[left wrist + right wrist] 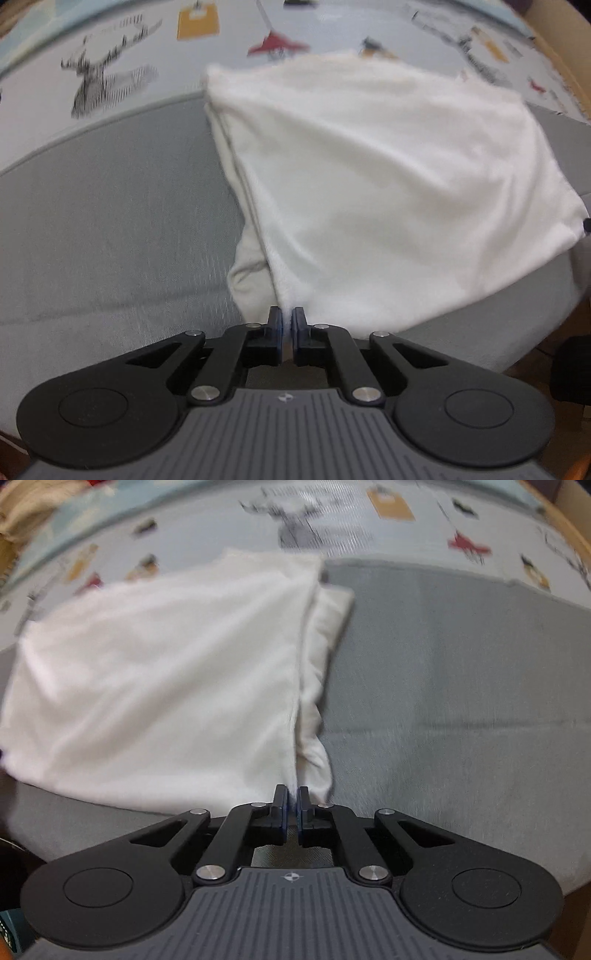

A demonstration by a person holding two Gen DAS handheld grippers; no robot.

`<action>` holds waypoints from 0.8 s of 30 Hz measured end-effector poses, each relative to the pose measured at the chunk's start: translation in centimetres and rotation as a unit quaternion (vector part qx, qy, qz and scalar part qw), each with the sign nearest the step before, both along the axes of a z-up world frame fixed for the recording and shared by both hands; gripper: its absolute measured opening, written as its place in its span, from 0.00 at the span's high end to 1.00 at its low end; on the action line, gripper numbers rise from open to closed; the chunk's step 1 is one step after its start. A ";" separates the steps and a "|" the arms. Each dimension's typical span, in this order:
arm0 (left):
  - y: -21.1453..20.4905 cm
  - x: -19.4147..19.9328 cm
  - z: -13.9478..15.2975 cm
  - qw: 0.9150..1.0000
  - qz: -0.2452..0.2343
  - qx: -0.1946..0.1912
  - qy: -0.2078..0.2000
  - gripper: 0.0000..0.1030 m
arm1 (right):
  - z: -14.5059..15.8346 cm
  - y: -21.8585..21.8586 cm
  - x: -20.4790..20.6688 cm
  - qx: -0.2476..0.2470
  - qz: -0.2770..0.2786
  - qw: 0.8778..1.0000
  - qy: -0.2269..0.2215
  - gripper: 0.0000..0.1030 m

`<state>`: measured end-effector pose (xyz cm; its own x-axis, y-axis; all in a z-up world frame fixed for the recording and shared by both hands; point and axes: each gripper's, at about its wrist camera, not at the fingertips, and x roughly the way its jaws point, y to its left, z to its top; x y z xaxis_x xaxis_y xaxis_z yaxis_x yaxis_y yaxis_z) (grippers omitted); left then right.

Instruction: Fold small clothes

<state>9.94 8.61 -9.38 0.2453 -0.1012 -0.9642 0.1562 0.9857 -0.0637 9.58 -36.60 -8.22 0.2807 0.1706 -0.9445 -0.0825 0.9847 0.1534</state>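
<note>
One white garment [388, 192], soft and matte, spread over a grey mat [110, 229] and reaching at its far edge onto a pale printed cloth [110, 48] with stag, tag and red figure motifs. Plain fabric, no print or trim visible; kind of garment not clear from either view. Blurred in both views, so weave and seams hard to read. Lying folded, top layer broad and fairly smooth with shallow creases fanning away from each pinched corner. Seen from the left wrist, a doubled edge along the garment's left side, with a smaller rumpled flap poking out beneath near the bottom. Seen from the right wrist, the same white garment [159, 672] filling the left half of the frame, its right edge layered, a narrower crumpled strip showing beside and below the top layer.

Left tongs [287, 320] pressed together, pinching the near corner of the garment, a sliver of white cloth caught between the blue pads. Right tongs [292, 798] likewise pressed together on the near corner at the opposite side, white fabric squeezed between the pads. Near edge stretched between the two corners, slightly raised off the mat, shadow underneath.

Grey mat [461, 701] bare to the right, printed cloth [406, 535] beyond it.
</note>
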 end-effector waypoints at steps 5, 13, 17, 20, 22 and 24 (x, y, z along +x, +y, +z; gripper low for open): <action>0.8 0.1 -1.0 0.999 0.013 0.026 0.031 0.96 | 0.8 -1.1 -0.4 0.005 -0.024 1.000 0.004 0.97; 2.7 1.2 0.4 0.996 0.080 -0.029 0.002 0.71 | -0.2 0.7 -0.3 -0.033 0.000 0.999 0.025 0.95; 4.0 1.9 0.6 0.990 0.123 -0.069 -0.029 0.65 | 2.1 0.5 0.1 -0.036 -0.030 0.997 -0.064 0.89; 4.6 2.5 0.1 0.983 0.155 -0.093 -0.037 0.63 | 2.3 -0.2 0.6 0.002 -0.055 0.995 -0.087 0.88; 4.9 3.0 0.1 0.979 0.166 -0.107 -0.044 0.63 | 1.7 -0.4 0.6 0.025 -0.070 0.991 -0.107 0.88; 5.4 3.4 -0.2 0.976 0.175 -0.123 -0.050 0.61 | 0.4 -0.1 1.0 0.016 -0.079 0.991 -0.105 0.88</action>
<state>13.39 13.98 -9.62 0.3983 -0.2202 -0.8905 -0.1693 0.9365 -0.3072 10.56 -36.66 -7.82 0.4959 0.1376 -0.8574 0.0381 0.9830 0.1797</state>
